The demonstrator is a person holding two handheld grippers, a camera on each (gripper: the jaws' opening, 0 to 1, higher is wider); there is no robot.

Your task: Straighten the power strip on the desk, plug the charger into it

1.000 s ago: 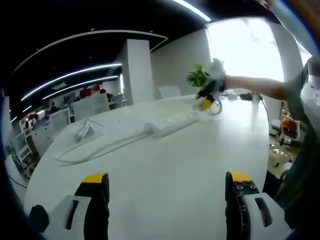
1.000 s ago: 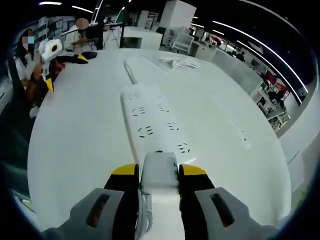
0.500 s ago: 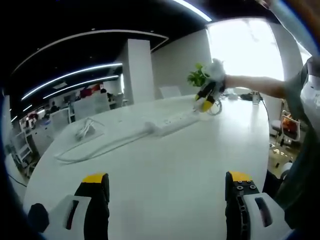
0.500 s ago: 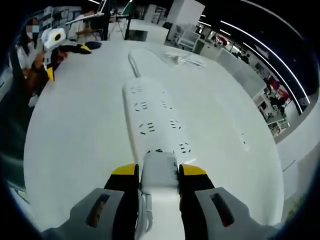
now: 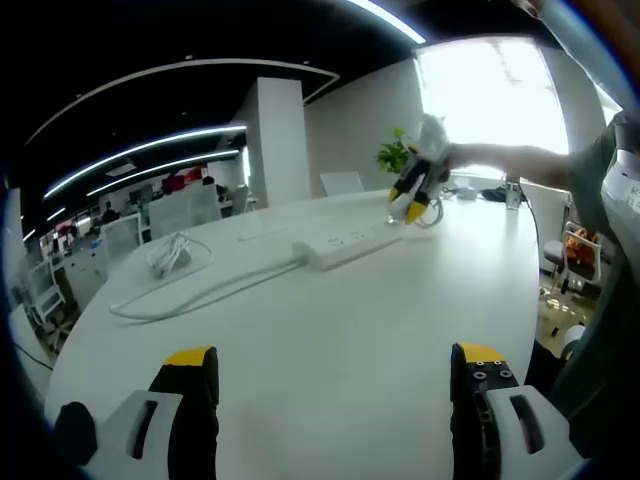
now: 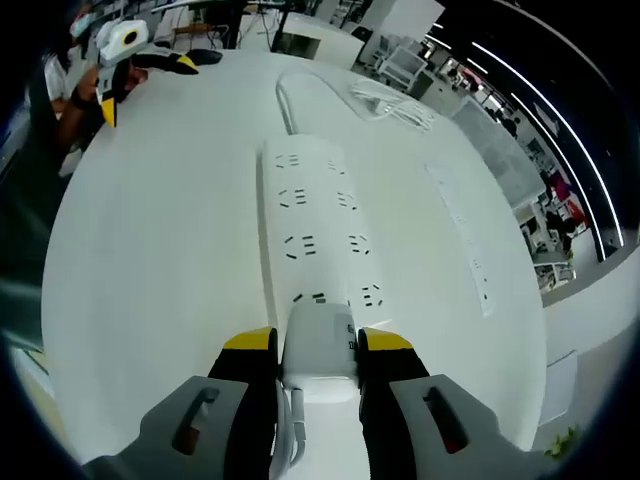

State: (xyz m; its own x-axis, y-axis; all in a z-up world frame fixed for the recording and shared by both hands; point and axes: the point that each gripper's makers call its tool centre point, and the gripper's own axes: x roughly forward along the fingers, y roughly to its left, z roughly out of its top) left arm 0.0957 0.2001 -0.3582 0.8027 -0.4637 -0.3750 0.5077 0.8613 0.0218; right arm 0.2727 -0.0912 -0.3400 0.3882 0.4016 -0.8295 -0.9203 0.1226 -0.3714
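Right hand-held gripper (image 6: 318, 350): my jaws are clamped on the white charger (image 6: 320, 340), which sits between them at 6 o'clock of the right gripper view.
Charger vs strip: its front end touches or overlaps the near end of the white power strip (image 6: 315, 225); I cannot tell whether the pins are in a socket.
Power strip: flat on the white surface (image 6: 160, 260), running from my jaws toward 12 o'clock, two rows of sockets face up, its cord (image 6: 285, 100) leaving the far end.
Left hand-held gripper (image 5: 335, 375): jaws spread wide, nothing between them, above the surface near its edge.
From the left gripper view: the strip lies at about 1 o'clock, well apart from my left jaws, with my right gripper at its far end.
Coiled white cable (image 5: 170, 258): at 10 o'clock on the surface.
Hard to make out: charger's underside and pins are hidden.
Writing: none legible on strip or charger.
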